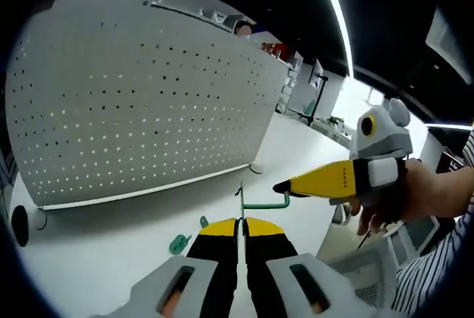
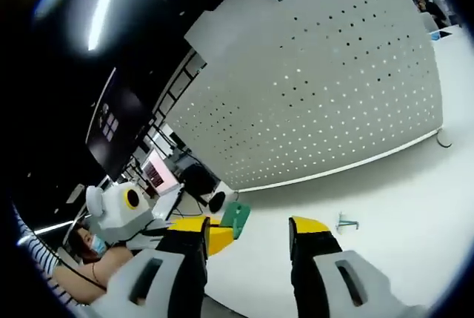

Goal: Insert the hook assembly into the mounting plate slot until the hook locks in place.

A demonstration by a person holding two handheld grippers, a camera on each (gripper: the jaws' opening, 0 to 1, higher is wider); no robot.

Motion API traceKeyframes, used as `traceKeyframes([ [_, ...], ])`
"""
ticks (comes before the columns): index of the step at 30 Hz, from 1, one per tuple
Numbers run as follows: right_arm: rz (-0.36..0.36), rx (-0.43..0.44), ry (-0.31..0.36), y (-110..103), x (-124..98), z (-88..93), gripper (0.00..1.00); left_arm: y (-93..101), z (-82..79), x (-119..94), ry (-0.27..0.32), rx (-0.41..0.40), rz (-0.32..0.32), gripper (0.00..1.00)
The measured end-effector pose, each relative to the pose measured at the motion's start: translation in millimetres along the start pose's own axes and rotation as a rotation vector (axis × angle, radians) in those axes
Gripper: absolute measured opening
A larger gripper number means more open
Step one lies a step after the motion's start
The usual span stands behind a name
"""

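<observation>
Meanwhile the left hand-held gripper (image 1: 239, 223) pinches the green hook (image 1: 261, 203); the right hand-held gripper (image 2: 247, 233) gapes wide.

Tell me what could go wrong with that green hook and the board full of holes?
The left gripper pinches the green hook by a thin edge, so it might twist or slip. The open right gripper sits close and could knock it. Loose green clips on the table lie near the path to the perforated board and could be swept aside.

Right claw (image 2: 248, 240) jaws apart above white table (image 2: 400, 192), pegboard (image 2: 326, 81) upright behind, green plate (image 2: 235, 218) near left jaw
</observation>
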State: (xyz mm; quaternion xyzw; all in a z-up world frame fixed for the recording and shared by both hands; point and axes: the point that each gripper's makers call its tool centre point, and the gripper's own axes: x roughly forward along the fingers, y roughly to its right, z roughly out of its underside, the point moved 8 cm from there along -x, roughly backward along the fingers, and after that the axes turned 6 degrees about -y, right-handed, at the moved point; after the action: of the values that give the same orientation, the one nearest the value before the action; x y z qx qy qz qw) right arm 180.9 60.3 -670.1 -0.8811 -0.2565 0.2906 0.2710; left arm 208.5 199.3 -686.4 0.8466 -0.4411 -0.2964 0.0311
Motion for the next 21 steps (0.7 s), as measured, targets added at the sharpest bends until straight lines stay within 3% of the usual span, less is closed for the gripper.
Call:
traceKeyframes([
  [12,-0.121,0.072,-0.031,-16.7,16.8,7.0,0.19,3.8,-3.5,-6.6,0.07,0.013,0.029,0.01],
  [21,-0.133,0.116,-0.02,-17.9,20.6,5.3,0.09,0.7,-2.6,-10.6,0.09,0.013,0.024,0.01],
])
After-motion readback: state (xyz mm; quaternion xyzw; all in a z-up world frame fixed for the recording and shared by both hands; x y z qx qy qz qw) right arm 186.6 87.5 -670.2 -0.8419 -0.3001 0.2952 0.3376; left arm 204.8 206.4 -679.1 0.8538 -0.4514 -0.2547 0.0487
